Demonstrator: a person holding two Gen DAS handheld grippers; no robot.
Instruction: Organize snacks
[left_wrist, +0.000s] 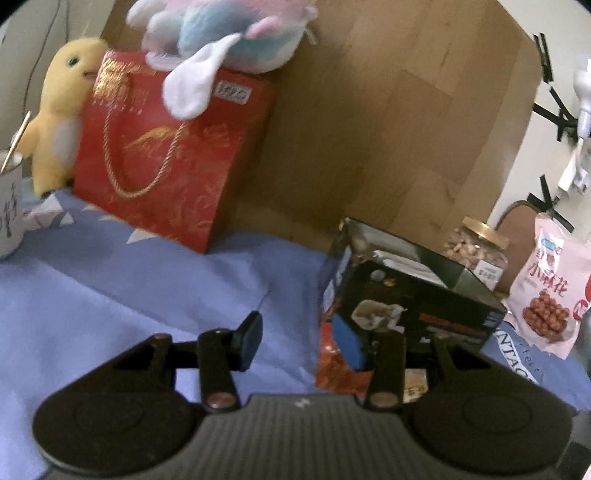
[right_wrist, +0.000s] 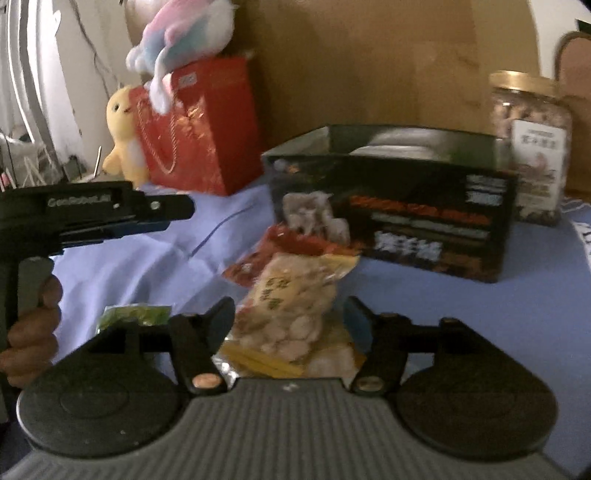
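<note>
An open black box (left_wrist: 413, 295) (right_wrist: 399, 206) stands on the blue cloth, with something white inside. A red snack packet (left_wrist: 340, 358) (right_wrist: 291, 243) leans at its front corner. My left gripper (left_wrist: 299, 339) is open and empty over the cloth, its right finger in front of the red packet and the box. It also shows in the right wrist view (right_wrist: 162, 214) at the left. A yellow snack bag (right_wrist: 291, 310) of pale pieces lies between the spread fingers of my right gripper (right_wrist: 291, 317), which is open around it. A green packet (right_wrist: 133, 314) lies at the left.
A red gift bag (left_wrist: 173, 151) with plush toys on and beside it stands at the back left. A nut jar (left_wrist: 476, 251) (right_wrist: 528, 147) and a pink snack bag (left_wrist: 550, 288) are at the right. A white cup (left_wrist: 9, 206) is far left. A brown board backs the scene.
</note>
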